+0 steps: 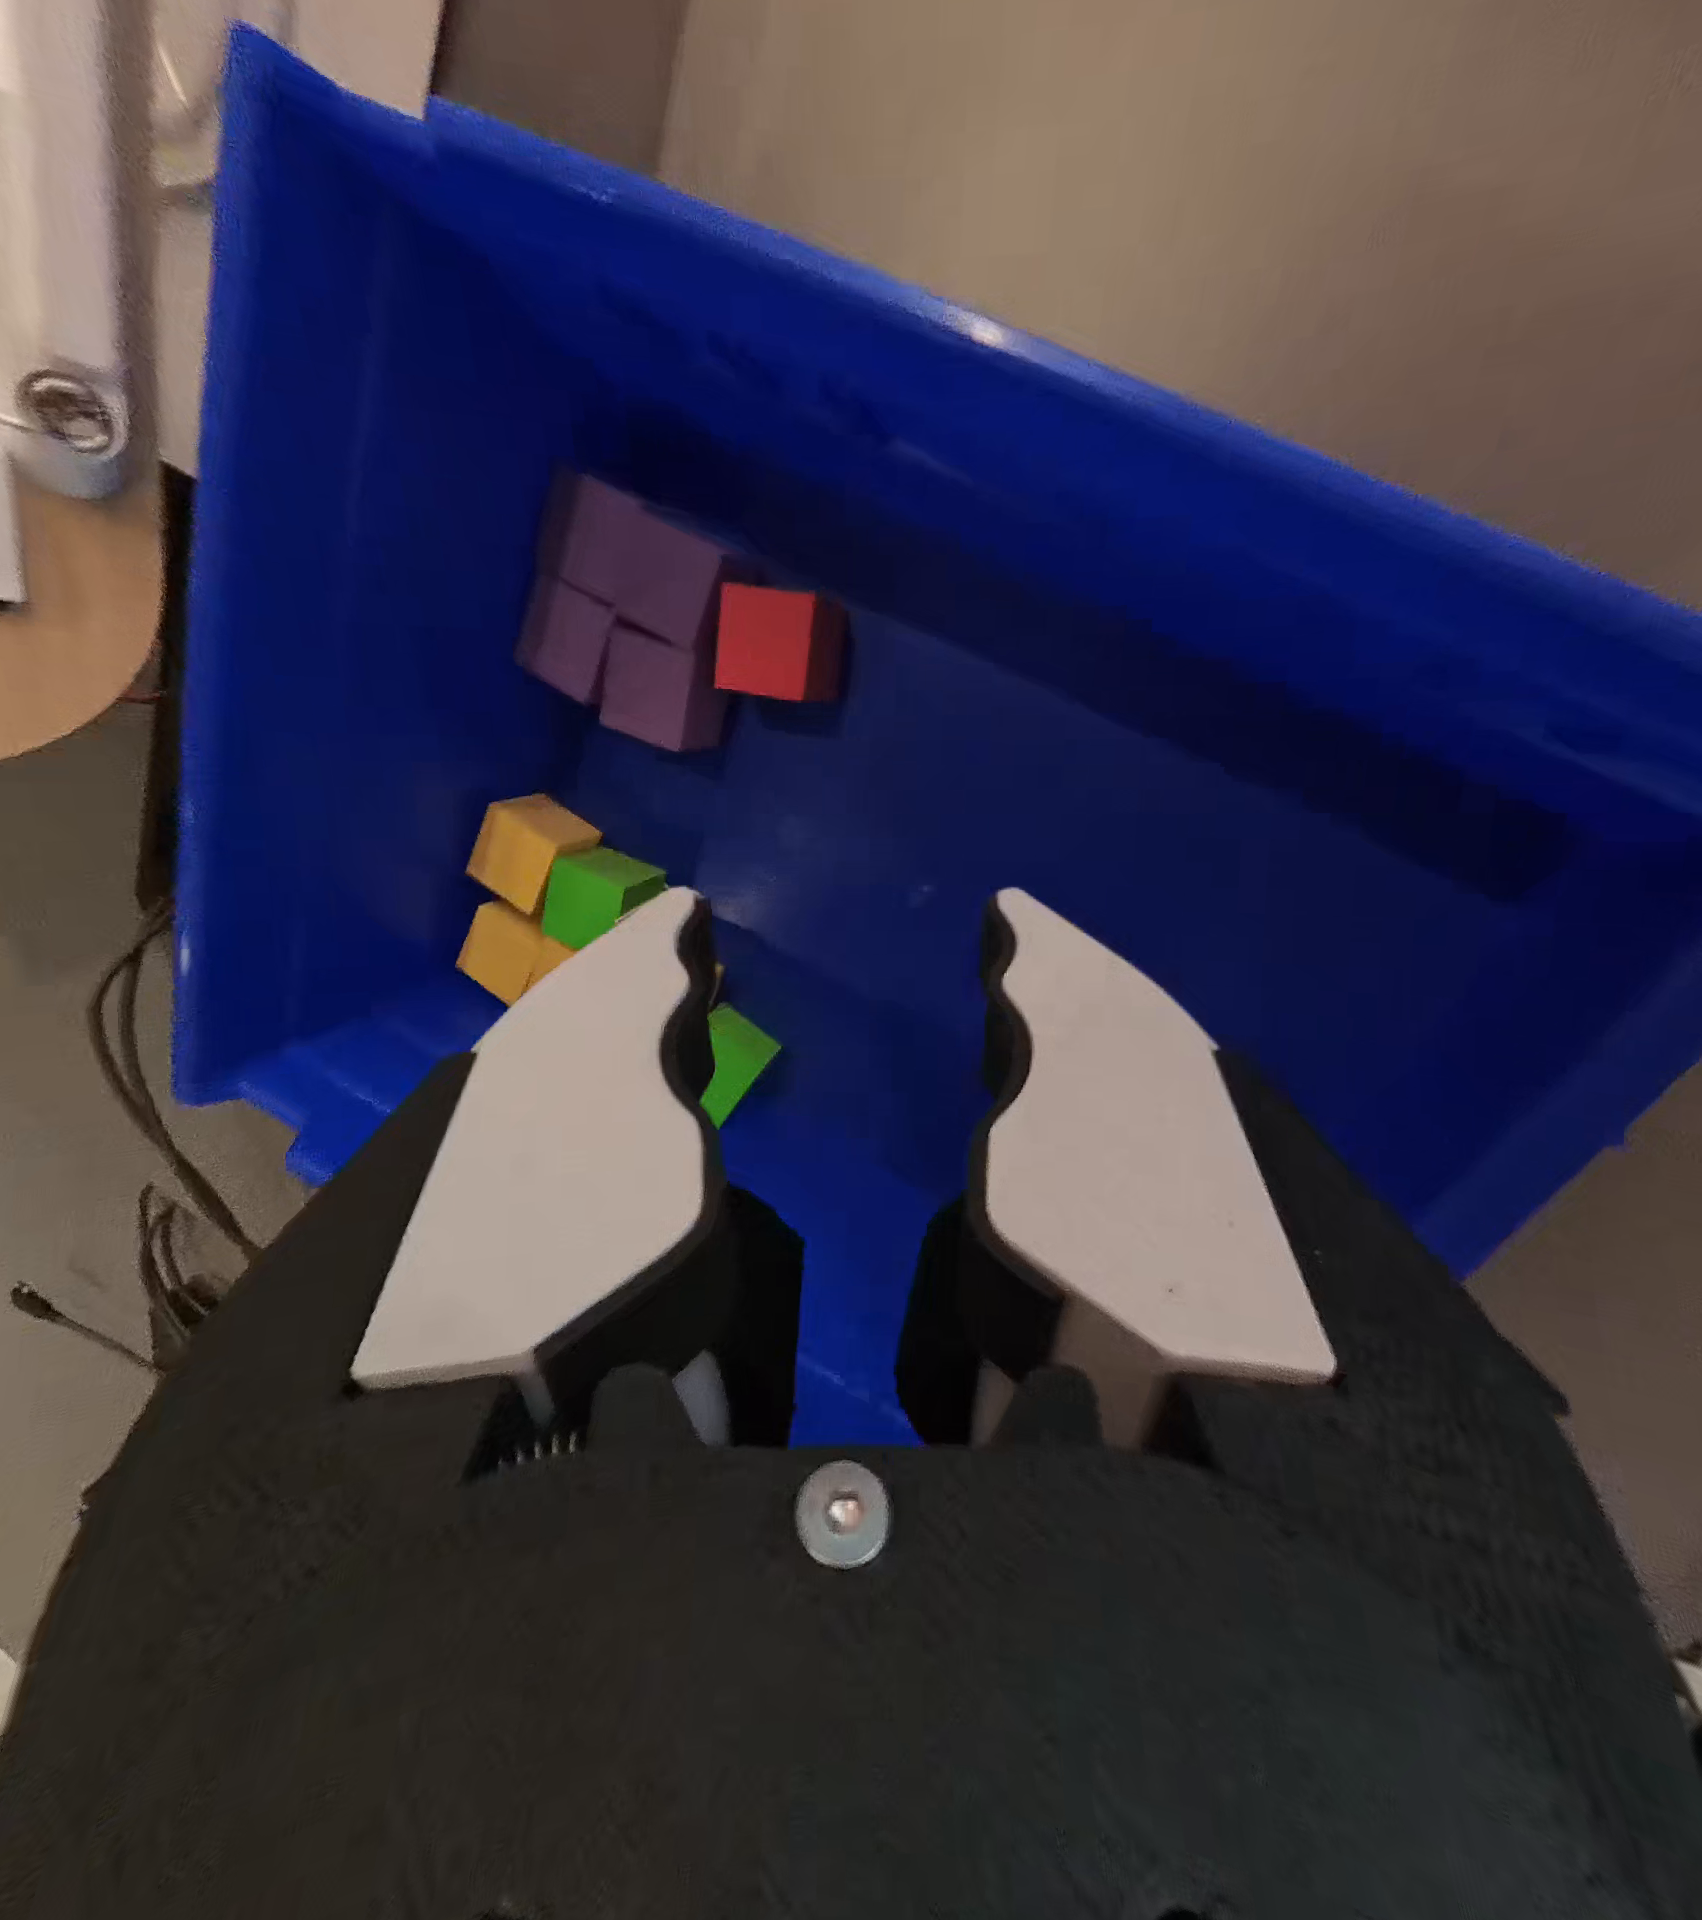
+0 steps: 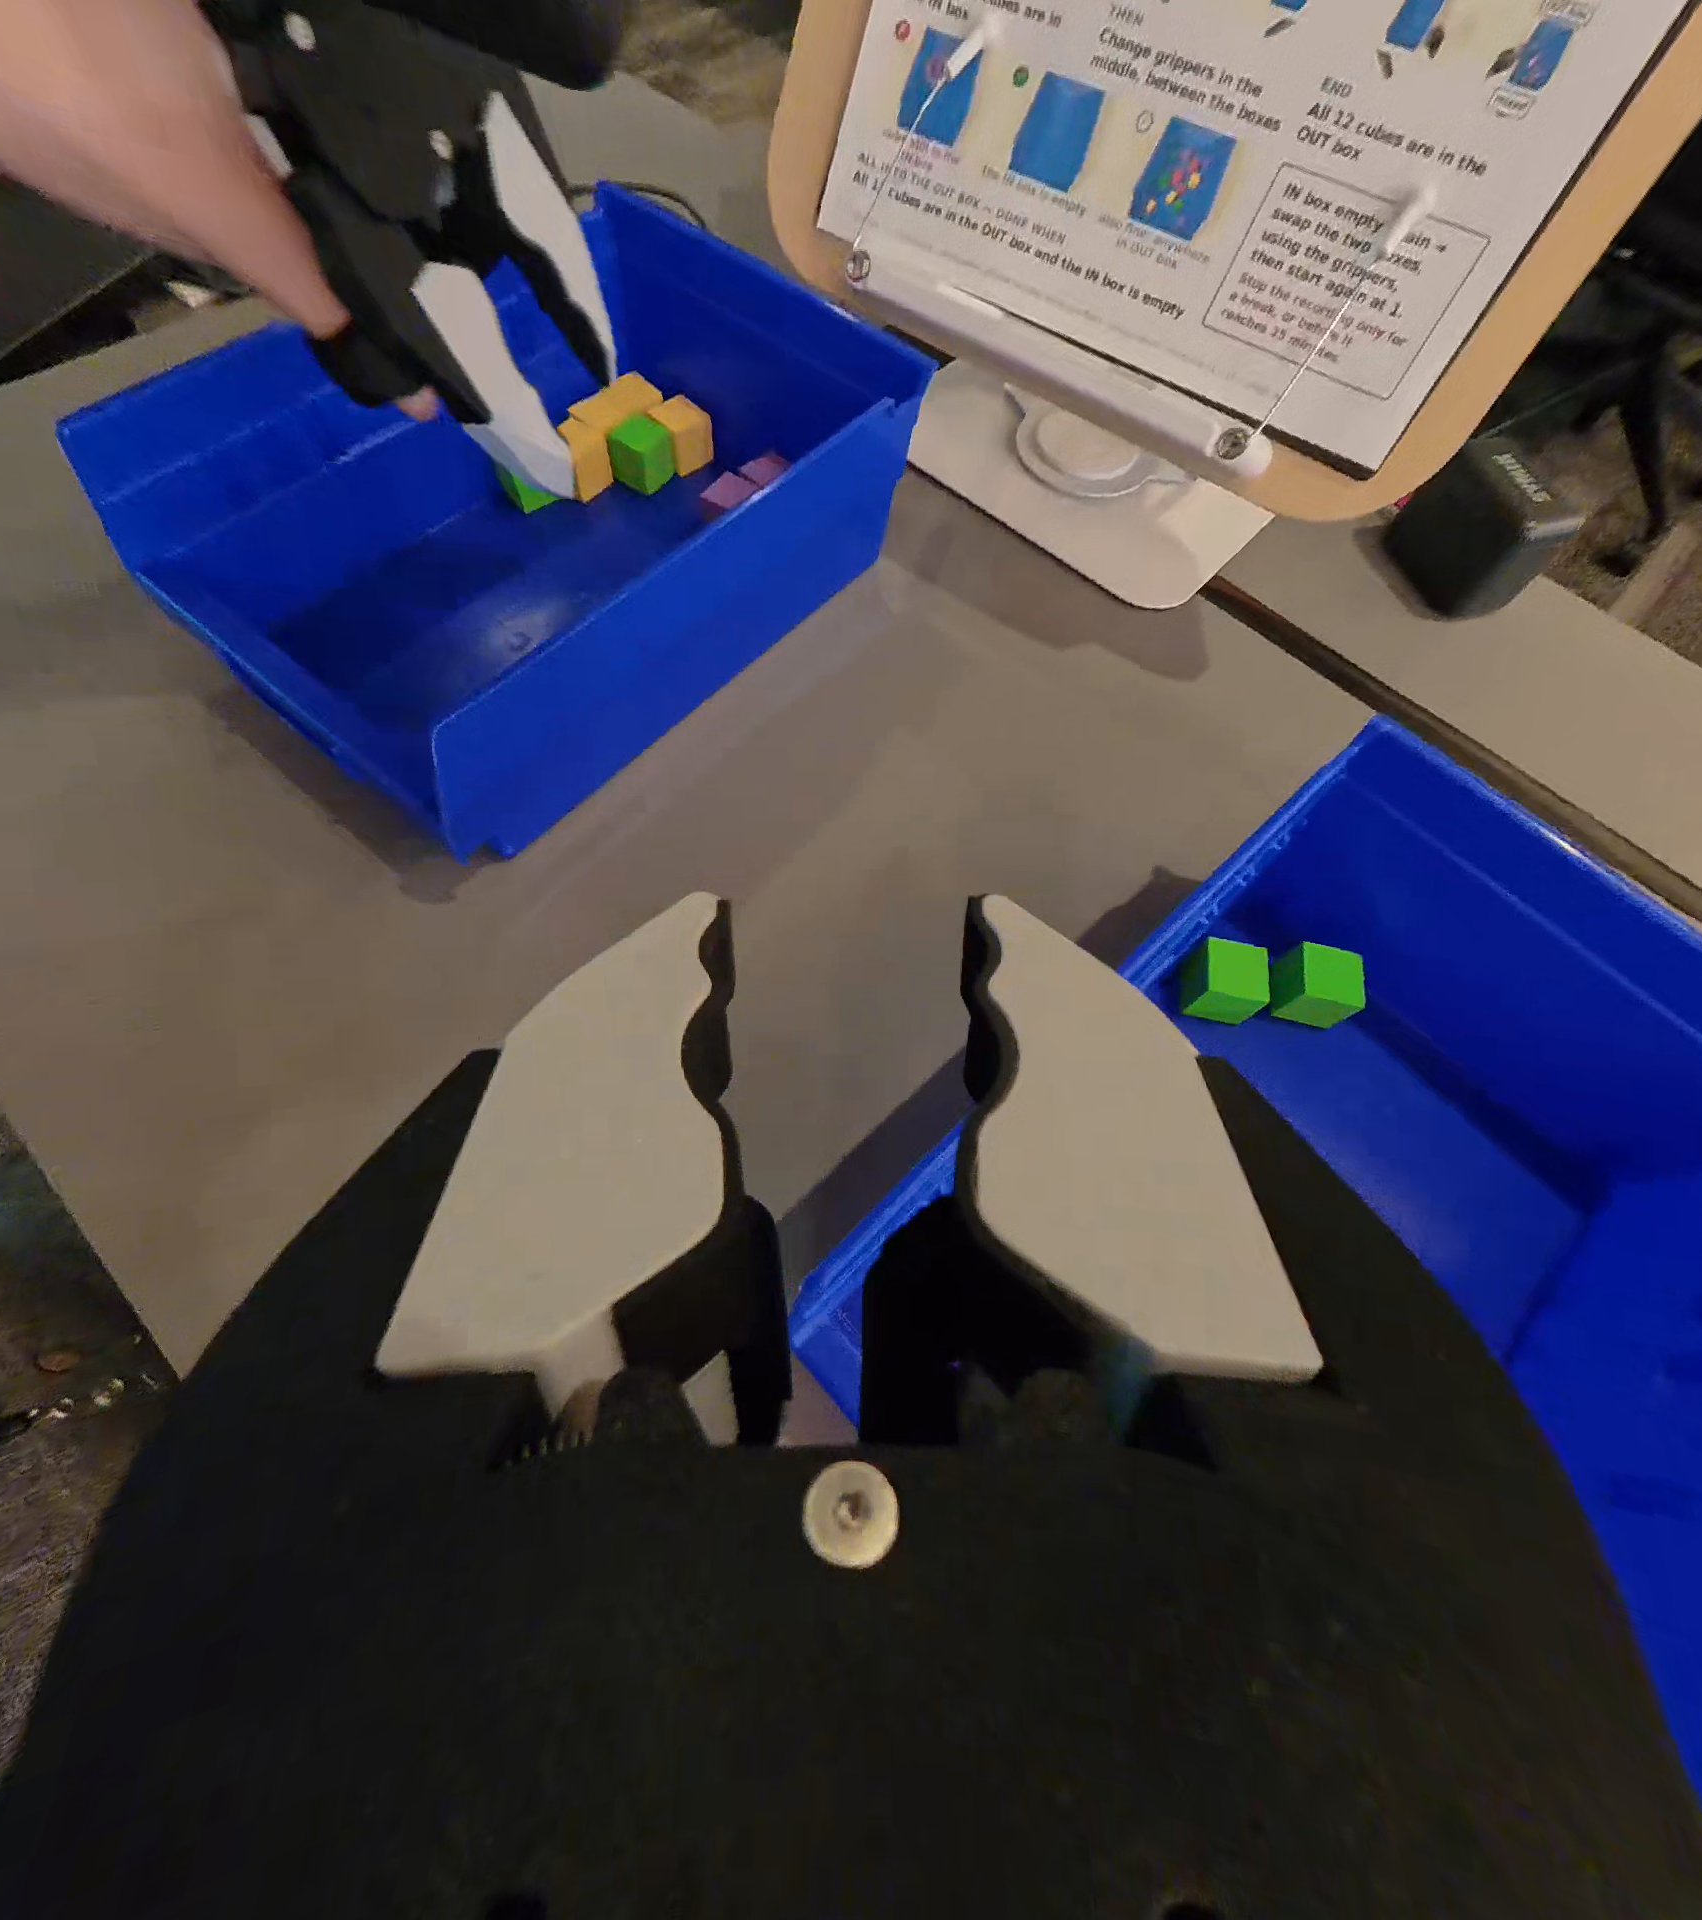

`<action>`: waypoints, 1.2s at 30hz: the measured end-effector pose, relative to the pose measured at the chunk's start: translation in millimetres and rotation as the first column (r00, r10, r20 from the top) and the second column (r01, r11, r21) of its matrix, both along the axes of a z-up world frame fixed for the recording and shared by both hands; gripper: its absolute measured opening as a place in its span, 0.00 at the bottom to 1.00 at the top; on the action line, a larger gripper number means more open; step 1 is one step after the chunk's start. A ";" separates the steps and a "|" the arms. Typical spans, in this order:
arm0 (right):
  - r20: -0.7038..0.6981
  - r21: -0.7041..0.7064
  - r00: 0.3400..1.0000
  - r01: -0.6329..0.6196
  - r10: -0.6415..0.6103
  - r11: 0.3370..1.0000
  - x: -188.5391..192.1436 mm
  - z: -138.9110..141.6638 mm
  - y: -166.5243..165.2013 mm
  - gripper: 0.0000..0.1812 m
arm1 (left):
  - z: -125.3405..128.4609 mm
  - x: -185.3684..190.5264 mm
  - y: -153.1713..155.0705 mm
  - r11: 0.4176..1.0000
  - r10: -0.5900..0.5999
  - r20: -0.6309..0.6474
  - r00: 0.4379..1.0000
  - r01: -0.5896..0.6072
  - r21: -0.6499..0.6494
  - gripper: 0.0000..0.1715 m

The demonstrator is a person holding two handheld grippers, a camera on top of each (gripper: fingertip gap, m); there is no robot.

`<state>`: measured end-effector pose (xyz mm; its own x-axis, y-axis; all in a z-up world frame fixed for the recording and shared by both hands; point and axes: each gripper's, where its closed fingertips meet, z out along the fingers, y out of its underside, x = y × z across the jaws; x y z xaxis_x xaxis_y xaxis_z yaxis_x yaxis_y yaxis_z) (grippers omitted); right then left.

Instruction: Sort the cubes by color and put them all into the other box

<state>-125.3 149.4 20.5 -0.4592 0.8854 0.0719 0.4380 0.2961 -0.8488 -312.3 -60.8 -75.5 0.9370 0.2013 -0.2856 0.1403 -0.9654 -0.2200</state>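
Two empty, spread grippers: left gripper (image 1: pixel 842 914) has a green cube (image 1: pixel 738 1060) under its left finger; right gripper (image 2: pixel 842 914) hovers left of a blue bin (image 2: pixel 1605 1299).

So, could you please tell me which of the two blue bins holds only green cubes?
The blue bin beside the right gripper: two green cubes only. The far bin has mixed colours.

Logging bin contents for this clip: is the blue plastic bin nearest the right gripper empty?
Not empty. The blue plastic bin holds two green cubes side by side near its far corner; the remaining visible floor is bare.
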 end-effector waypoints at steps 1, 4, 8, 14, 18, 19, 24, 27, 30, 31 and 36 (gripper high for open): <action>-0.001 0.008 1.000 -0.007 0.007 1.000 -0.6 -1.9 -1.8 0.23 | -6.8 -1.4 6.0 1.000 -0.001 0.014 1.000 0.001 -0.004 0.29; 0.011 0.032 0.999 -0.038 0.038 0.999 -0.6 -9.9 -10.5 0.23 | -27.6 -6.4 23.9 0.997 -0.073 0.033 0.997 0.074 -0.028 0.29; 0.015 0.041 0.999 -0.053 0.052 0.998 1.3 -12.9 -14.5 0.23 | -48.0 -22.0 27.1 0.987 -0.138 0.039 0.990 0.141 -0.076 0.27; -0.003 0.035 0.999 -0.035 0.035 0.999 0.9 -8.0 -6.9 0.23 | -56.7 -34.4 27.3 0.985 -0.159 0.034 0.987 0.161 -0.064 0.27; 0.001 0.038 0.999 -0.040 0.040 0.998 0.3 -9.1 -7.9 0.23 | -63.1 -37.1 27.7 0.984 -0.169 0.051 0.984 0.171 -0.050 0.28; 0.003 0.038 0.999 -0.041 0.041 0.998 0.1 -9.6 -8.0 0.23 | -65.4 -37.7 26.7 0.984 -0.166 0.058 0.984 0.169 -0.051 0.28; 0.005 0.041 0.999 -0.040 0.039 0.998 -1.5 -10.1 -7.4 0.23 | -70.9 -43.0 25.7 0.987 -0.154 0.063 0.986 0.157 -0.041 0.29; 0.006 0.040 0.999 -0.040 0.040 0.998 -3.0 -10.5 -7.4 0.23 | -70.9 -43.3 27.7 0.987 -0.153 0.070 0.986 0.155 -0.037 0.29; 0.007 0.041 0.999 -0.039 0.039 0.998 -4.1 -11.4 -7.1 0.23 | -70.4 -43.6 29.2 0.988 -0.146 0.078 0.986 0.149 -0.046 0.29; 0.005 0.041 0.999 -0.037 0.037 0.998 -4.2 -11.3 -6.5 0.23 | -70.6 -43.2 29.7 0.988 -0.144 0.080 0.986 0.148 -0.049 0.29; -0.003 0.038 1.000 -0.030 0.030 0.999 -4.0 -9.0 -3.6 0.23 | -72.1 -44.2 30.9 0.985 -0.152 0.037 0.988 0.154 -0.074 0.28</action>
